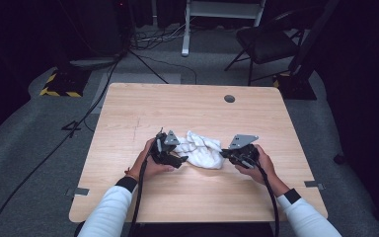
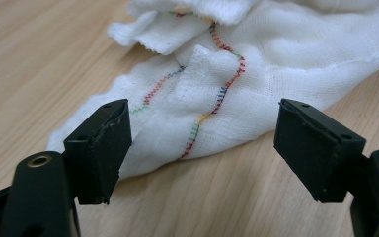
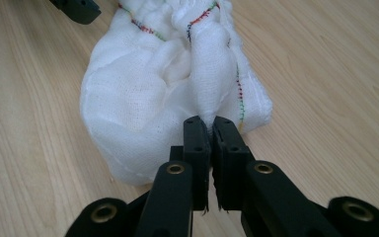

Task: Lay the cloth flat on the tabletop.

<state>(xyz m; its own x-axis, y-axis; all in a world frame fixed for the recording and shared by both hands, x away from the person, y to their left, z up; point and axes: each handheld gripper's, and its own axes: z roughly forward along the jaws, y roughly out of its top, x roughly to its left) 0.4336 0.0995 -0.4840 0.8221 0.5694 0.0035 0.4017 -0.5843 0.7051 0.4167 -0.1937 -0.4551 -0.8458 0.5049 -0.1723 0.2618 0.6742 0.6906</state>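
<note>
White cloth (image 1: 201, 149) lies bunched on the table (image 1: 192, 111), a little below the middle of the high view, between the two claws. Coloured zigzag stitching runs along its hems.

Left claw (image 1: 178, 159): sits at the cloth's left edge in the high view, held in the person's left hand (image 1: 150, 160). In the left gripper view its jaws stand wide apart, released, one at lower left and one at lower right of the frame. The cloth (image 2: 237, 84) fills the upper middle and upper right, its near hem reaching down between the jaws. The left jaw's tip overlaps the cloth's edge; whether it touches, I cannot tell. The right jaw stands clear over bare wood.

Right claw (image 1: 223, 154): at the cloth's right edge in the high view, held in the right hand (image 1: 256, 160). In the right gripper view the claw (image 3: 211, 123) is clenched on a raised fold of the cloth (image 3: 143, 98), which rises from the jaw tips toward the top centre of the frame. The rest of the bundle spreads to the upper left. The tip of the left claw (image 3: 76, 9) shows at the top left corner, beyond the cloth.
</note>
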